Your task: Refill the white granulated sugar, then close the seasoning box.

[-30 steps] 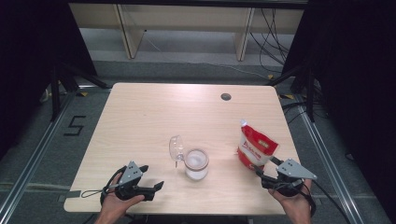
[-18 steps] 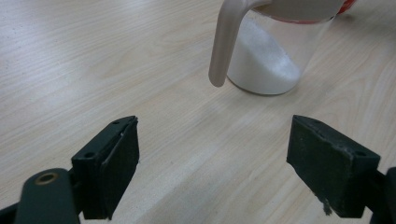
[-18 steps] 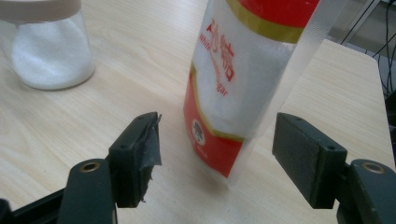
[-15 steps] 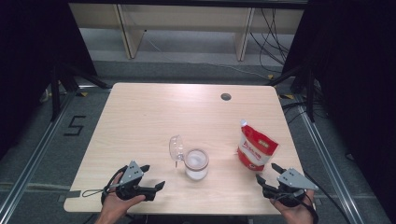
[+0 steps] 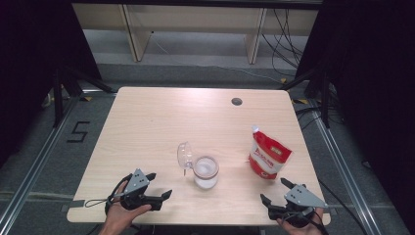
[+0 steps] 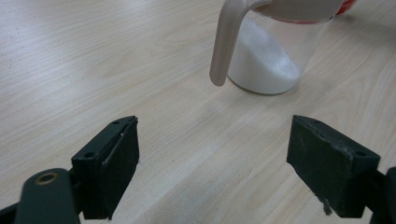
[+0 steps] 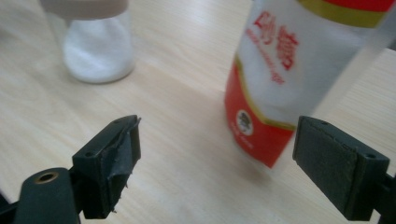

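The right gripper (image 5: 273, 192) has its fingers (image 7: 112, 163) spread wide with nothing between them; they have just been opening further. It sits at the front right corner of the surface (image 5: 147, 122), just short of the red and white pouch (image 5: 267, 155), which stands upright near the right edge, its top corner snipped or folded into a spout as far as can be told. In the right gripper view the pouch (image 7: 289, 79) rises ahead and a little to the right of the gap between the fingers, not touching either.

The left gripper (image 5: 159, 185) lies near the front left corner, its fingers (image 6: 109, 163) also open and empty. Ahead of it, near the middle of the front half of the surface, stands a clear jar (image 5: 205, 171) with white granules piled in the bottom, its hinged lid (image 5: 184, 155) flipped back and standing to its left. In the left gripper view the jar (image 6: 271, 56) is well clear of the fingers.

Judging from this layout, the pouch stands released or not yet taken, the jar partly filled and open. If filling goes on, the right fingers need to slide forward around the pouch's body and close gently enough not to squeeze powder out. If it is finished, the left gripper's job is to swing the lid down, perhaps with the jar steadied.
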### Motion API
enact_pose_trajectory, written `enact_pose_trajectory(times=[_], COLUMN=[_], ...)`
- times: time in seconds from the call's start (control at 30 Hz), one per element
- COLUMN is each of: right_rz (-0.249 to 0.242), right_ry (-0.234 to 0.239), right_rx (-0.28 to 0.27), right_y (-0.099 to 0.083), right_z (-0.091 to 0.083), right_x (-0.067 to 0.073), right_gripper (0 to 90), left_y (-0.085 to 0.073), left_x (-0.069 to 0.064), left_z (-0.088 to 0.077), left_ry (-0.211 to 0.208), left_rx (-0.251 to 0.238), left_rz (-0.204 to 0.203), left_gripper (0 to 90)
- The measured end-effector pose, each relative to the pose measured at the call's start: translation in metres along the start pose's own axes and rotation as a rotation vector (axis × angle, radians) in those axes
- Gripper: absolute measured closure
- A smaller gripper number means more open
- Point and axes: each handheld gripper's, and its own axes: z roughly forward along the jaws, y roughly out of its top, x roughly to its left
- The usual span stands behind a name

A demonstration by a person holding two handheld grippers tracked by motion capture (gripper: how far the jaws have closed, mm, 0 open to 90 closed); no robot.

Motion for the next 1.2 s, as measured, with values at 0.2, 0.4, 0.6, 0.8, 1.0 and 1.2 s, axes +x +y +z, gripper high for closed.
enact_pose_trajectory(times=[0.2,0.4,0.6,0.8,1.0,1.2], right_rz=[-0.029,-0.035,-0.047,-0.047,-0.059,-0.047], right_ry=[0.023,0.030,0.033,0.023,0.015,0.028], right_rx=[0.012,0.012,0.017,0.019,0.030,0.031], right_y=[-0.001,-0.003,-0.004,-0.002,-0.002,-0.002], right_z=[0.000,0.002,0.003,0.004,0.004,0.006], right_x=[0.008,0.009,0.007,0.007,0.008,0.009], right_gripper=[16.6,17.6,18.7,19.6,20.4,21.1], left_y=[0.001,0.002,0.003,0.002,0.005,0.011], left_x=[0.000,0.000,-0.001,-0.004,-0.003,-0.006], left_z=[-0.001,-0.003,-0.003,-0.007,-0.012,-0.014], left_ry=[0.002,-0.008,-0.029,-0.039,-0.047,-0.036], left_rx=[-0.008,-0.015,-0.012,-0.029,-0.058,-0.089], left_rz=[-0.009,0.003,0.012,0.053,0.055,0.096], left_gripper=[17.0,20.9,38.5,67.2,85.7,89.5])
